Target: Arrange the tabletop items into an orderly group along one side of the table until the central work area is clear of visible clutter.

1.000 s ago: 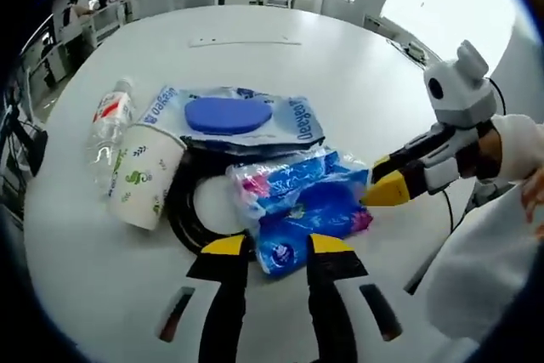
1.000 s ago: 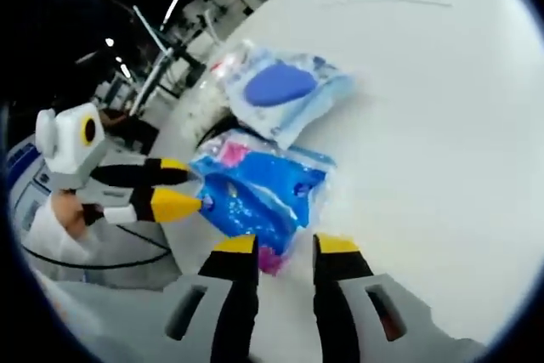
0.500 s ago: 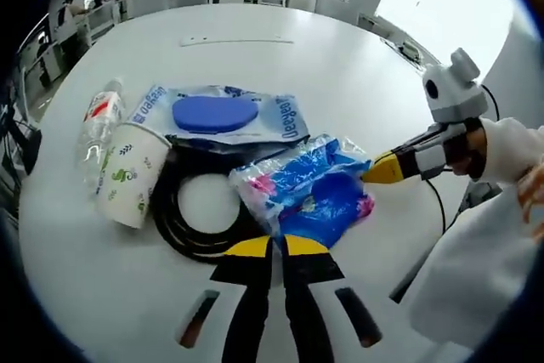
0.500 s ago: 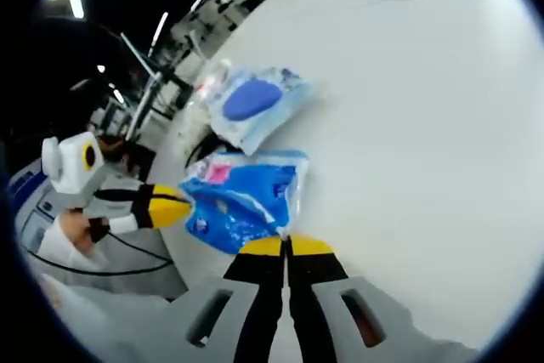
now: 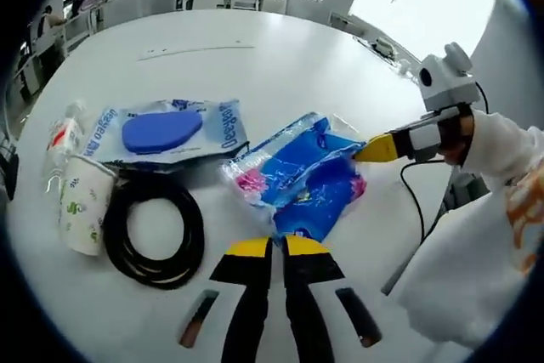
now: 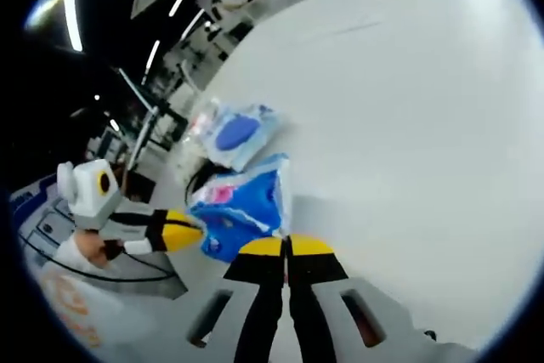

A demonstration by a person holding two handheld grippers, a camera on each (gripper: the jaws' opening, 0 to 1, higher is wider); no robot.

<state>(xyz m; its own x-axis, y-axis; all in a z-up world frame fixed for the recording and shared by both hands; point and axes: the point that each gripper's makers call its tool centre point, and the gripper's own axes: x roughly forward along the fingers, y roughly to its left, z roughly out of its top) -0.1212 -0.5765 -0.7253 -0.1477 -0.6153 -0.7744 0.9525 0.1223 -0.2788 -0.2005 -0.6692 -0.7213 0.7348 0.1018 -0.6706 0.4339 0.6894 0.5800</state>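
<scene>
Blue tissue pack [image 5: 304, 186] clamped at two ends above the white table [image 5: 280, 65]

Its long axis is seen running from 6 toward 2 o'clock; the left gripper [image 5: 271, 246] is closed on its near end, the right gripper [image 5: 367, 150] pinched on its far corner

Beside the black cable coil [image 5: 153, 235], the clear bottle [image 5: 64, 138] is half hidden behind the paper cup [image 5: 82, 214], its label too small to read. In the right gripper view the coil [image 6: 197, 178] is mostly covered by the blue tissue pack [image 6: 238, 210], whose print is blurred.
</scene>
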